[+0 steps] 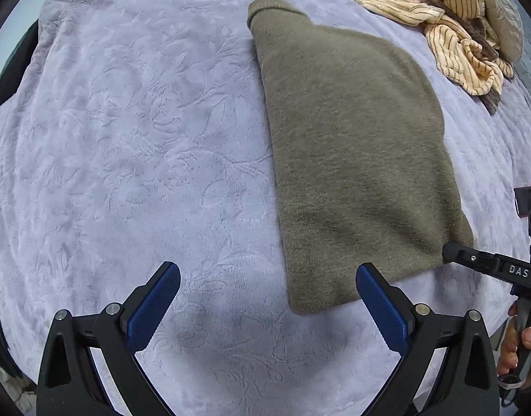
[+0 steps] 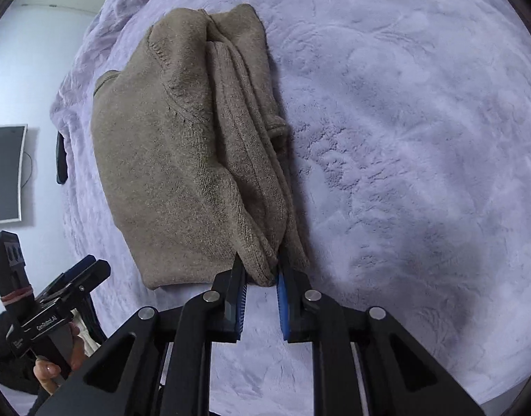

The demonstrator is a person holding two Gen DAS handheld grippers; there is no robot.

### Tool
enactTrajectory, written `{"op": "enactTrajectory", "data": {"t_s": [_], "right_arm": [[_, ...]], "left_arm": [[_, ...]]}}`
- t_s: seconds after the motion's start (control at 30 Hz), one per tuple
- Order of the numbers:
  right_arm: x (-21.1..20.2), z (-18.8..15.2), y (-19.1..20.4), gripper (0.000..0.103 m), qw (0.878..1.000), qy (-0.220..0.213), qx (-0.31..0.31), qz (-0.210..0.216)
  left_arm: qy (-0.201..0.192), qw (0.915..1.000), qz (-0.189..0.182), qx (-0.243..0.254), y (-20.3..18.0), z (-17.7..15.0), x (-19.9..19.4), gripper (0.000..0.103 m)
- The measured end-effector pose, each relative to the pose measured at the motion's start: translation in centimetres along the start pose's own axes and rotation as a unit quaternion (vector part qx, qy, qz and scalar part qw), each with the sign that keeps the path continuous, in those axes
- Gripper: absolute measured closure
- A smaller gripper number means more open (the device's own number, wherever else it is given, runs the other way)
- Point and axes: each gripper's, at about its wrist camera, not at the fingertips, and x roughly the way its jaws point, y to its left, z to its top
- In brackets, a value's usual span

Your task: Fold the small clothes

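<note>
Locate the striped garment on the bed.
In the left wrist view, the striped garment lies crumpled at upper right, just beyond the folded brown sweater.

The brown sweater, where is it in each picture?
Left wrist view: the brown sweater lies right of the middle, stretching from the top down to the lower right.
Right wrist view: the brown sweater lies left of the middle, its near corner between the right gripper fingers.
Shared landmark: the purple blanket underneath.
</note>
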Motion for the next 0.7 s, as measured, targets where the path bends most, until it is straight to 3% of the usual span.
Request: {"op": "enactTrajectory", "data": {"t_s": [0.1, 0.13, 0.17, 0.2, 0.37, 0.7], "right_arm": [[-1.4, 0.0, 0.7, 0.072, 0.999, -0.010, -0.035, 0.024], [-2.0, 0.3, 1.1, 0.050, 0.998, -0.011, -0.053, 0.013], [-2.6, 0.6, 1.3, 0.019, 0.998, -0.010, -0.068, 0.008], [-3.2, 1.2, 1.5, 0.011, 0.997, -0.013, -0.081, 0.011], [-3.9, 4.8, 1.9, 0.009, 0.993, -0.023, -0.109, 0.042], [3.0, 10.5, 0.6, 0.010, 0.986, 0.034, -0.105, 0.129]], "left_arm": [[-0.016, 0.9996, -0.021, 0.001, 0.2, 0.8, -0.4, 0.001], [-0.022, 0.9992, -0.033, 0.003, 0.4, 1.4, -0.7, 0.001], [-0.027, 0.9986, -0.044, 0.004, 0.5, 1.9, -0.8, 0.001], [-0.031, 0.9977, -0.060, 0.004, 0.7, 2.6, -0.9, 0.001], [-0.025, 0.9911, -0.130, 0.009, 1.0, 6.5, 0.8, 0.001], [0.007, 0.9783, -0.204, 0.038, -0.5, 11.0, 7.0, 0.001]]}}
